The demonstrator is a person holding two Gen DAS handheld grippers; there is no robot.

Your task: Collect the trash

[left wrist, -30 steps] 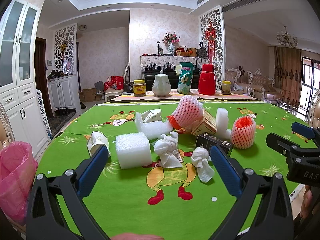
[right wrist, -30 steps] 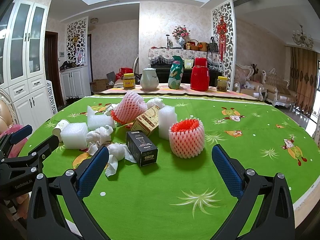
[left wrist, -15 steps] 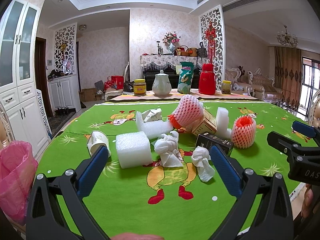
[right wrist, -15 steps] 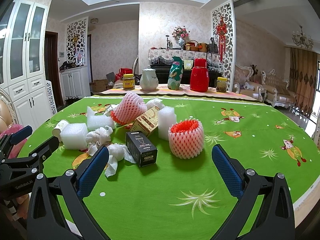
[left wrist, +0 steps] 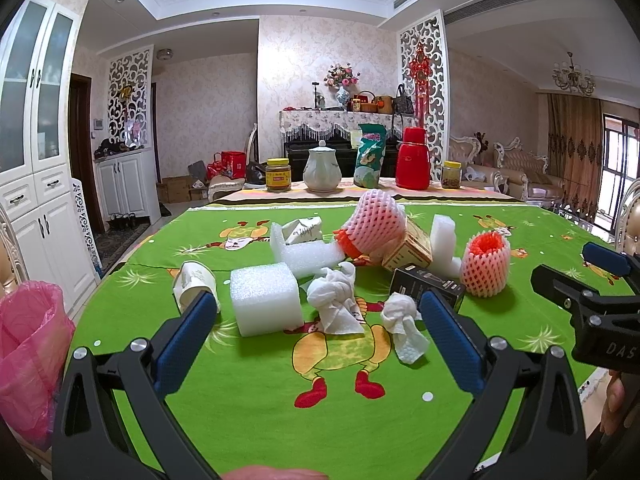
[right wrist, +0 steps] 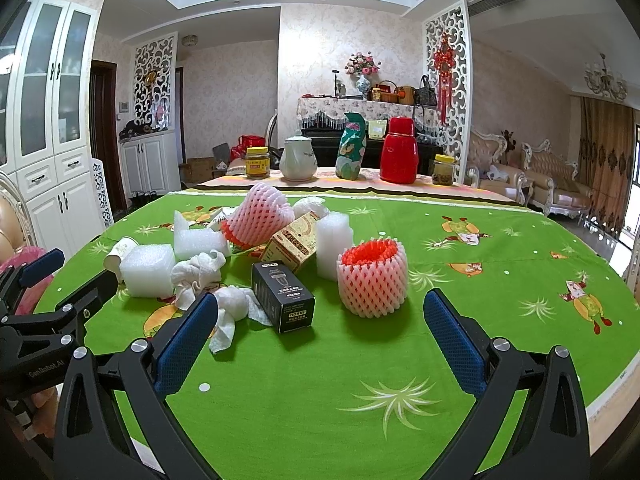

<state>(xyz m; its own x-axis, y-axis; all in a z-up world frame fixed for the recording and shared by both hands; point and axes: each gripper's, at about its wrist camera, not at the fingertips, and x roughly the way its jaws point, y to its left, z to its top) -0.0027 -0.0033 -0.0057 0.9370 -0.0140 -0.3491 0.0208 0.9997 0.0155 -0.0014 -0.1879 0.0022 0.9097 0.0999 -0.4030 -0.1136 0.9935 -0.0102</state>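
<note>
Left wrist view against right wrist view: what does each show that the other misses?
Only the left wrist view shows the pink bin bag fully, off the table's left edge, and the right hand-held gripper from the side. Only the right wrist view shows the cartoon prints on the tablecloth's right side and the left hand-held gripper from the side. Both share the trash pile: black box, upright foam net, white foam block, crumpled tissues.

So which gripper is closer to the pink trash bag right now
Left. The pink trash bag hangs off the table edge just beside the left gripper; the right gripper sits farther over, facing the foam net.
</note>
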